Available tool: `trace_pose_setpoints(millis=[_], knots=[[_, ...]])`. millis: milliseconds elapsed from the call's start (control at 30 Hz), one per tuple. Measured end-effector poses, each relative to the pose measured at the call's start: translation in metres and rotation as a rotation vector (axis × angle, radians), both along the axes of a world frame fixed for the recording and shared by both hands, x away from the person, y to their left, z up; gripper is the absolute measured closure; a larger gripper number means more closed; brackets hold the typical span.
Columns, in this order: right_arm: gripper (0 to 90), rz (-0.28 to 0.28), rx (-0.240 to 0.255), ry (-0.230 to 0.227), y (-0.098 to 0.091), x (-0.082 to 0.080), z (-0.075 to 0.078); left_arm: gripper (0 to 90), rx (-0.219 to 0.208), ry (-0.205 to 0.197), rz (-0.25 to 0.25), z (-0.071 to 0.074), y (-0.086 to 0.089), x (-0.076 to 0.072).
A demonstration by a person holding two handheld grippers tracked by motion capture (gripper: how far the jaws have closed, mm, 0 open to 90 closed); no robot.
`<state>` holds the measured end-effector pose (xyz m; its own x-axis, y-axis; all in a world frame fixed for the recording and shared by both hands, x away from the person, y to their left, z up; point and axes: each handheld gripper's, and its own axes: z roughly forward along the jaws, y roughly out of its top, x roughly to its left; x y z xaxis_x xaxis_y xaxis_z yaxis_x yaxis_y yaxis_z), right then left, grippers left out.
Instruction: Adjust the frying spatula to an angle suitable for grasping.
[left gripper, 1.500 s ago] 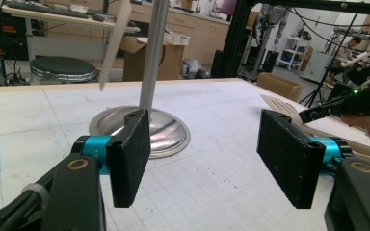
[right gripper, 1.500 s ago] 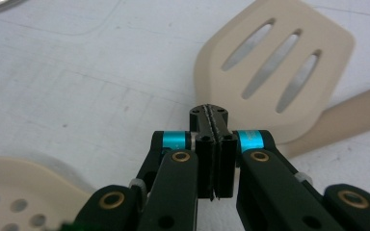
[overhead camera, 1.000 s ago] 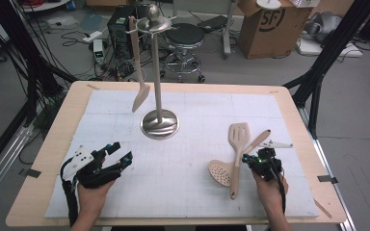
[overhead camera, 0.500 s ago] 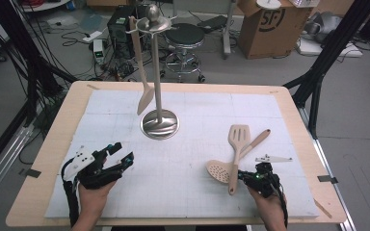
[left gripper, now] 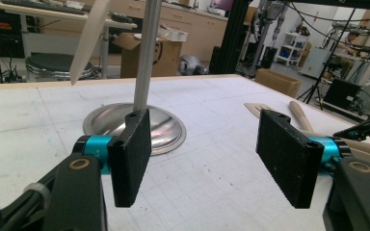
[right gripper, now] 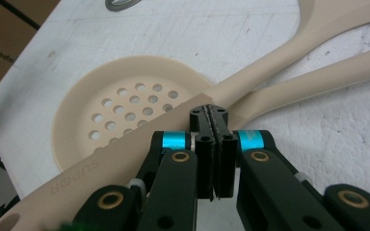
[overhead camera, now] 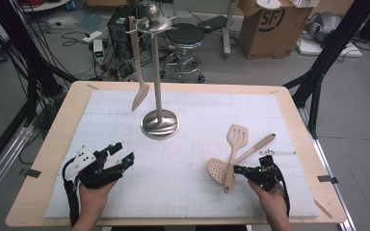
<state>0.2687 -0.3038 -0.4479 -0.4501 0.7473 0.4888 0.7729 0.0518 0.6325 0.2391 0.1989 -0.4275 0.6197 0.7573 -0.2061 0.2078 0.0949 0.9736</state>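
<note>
On the white mat of the desk [overhead camera: 183, 202] we see two pale utensils crossed at the right: a slotted turner [overhead camera: 233, 149] over a perforated spoon [overhead camera: 218, 169]. Our right tongs [overhead camera: 238, 170] are pressed together, empty, just beside the turner's handle. Our left tongs [overhead camera: 120, 154] sit spread, well apart.

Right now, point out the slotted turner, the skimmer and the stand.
slotted turner [overhead camera: 236, 134], high view, on its slotted blade.
skimmer [right gripper: 125, 108], right gripper view, on its holed bowl.
stand [overhead camera: 160, 124], high view, on its round metal base.
</note>
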Motion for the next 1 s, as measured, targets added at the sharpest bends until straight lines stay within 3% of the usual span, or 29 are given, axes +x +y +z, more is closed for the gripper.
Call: trace_pose_setpoints(millis=[133, 367, 500, 633, 1000], knots=[[89.8, -0.004, 0.0, 0.004, 0.0, -0.005, -0.001, 37.8, -0.002, 0.002, 0.006, 0.0, 0.001, 0.0], [89.8, 0.01, 0.086, 0.034, 0.004, -0.003, 0.0, 38.0, -0.002, -0.002, 0.003, 0.001, 0.0, -0.001], [89.8, 0.038, 0.04, 0.059, 0.01, -0.006, 0.001, 38.0, -0.005, 0.001, 0.01, 0.0, 0.002, -0.001], [89.7, 0.071, 0.056, 0.112, 0.012, -0.012, -0.006, 38.0, -0.006, 0.003, 0.01, 0.0, 0.003, -0.001], [89.8, 0.068, 0.159, 0.092, 0.023, 0.01, -0.002, 38.3, -0.006, -0.001, 0.012, 0.001, 0.002, -0.002]])
